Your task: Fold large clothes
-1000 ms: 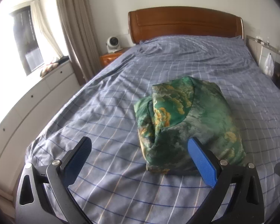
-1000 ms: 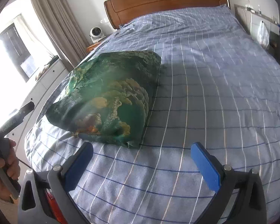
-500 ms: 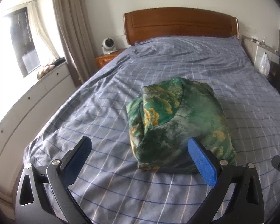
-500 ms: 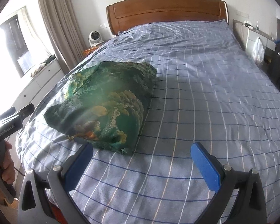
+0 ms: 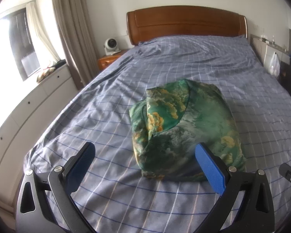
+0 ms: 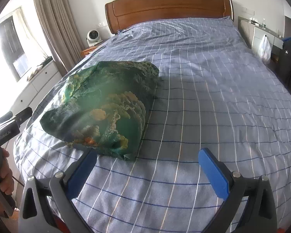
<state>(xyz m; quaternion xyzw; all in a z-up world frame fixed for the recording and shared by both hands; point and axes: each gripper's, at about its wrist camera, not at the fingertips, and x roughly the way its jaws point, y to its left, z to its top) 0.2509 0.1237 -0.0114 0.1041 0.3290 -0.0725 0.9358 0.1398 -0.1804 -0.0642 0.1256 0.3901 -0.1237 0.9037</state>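
A green garment with yellow cloud print (image 5: 186, 130) lies folded into a thick bundle on the blue checked bed sheet (image 5: 110, 104), near the foot of the bed. It also shows in the right wrist view (image 6: 104, 106), left of centre. My left gripper (image 5: 145, 161) is open and empty, held above the sheet just short of the bundle's near edge. My right gripper (image 6: 147, 167) is open and empty, near the bundle's front right corner and apart from it. The left tool and the hand holding it (image 6: 2, 136) show at the left edge of the right wrist view.
A wooden headboard (image 5: 186, 23) stands at the far end. A nightstand (image 5: 108, 60) with a small white fan (image 5: 111, 45) and a curtain (image 5: 71, 33) are at the left. White drawers (image 5: 29, 104) run along the left. A dark bag (image 6: 289, 64) stands at the right.
Both grippers have drawn back and lifted away from the folded bundle, so it looks smaller and farther off. The bundle has not moved. Both stay open.
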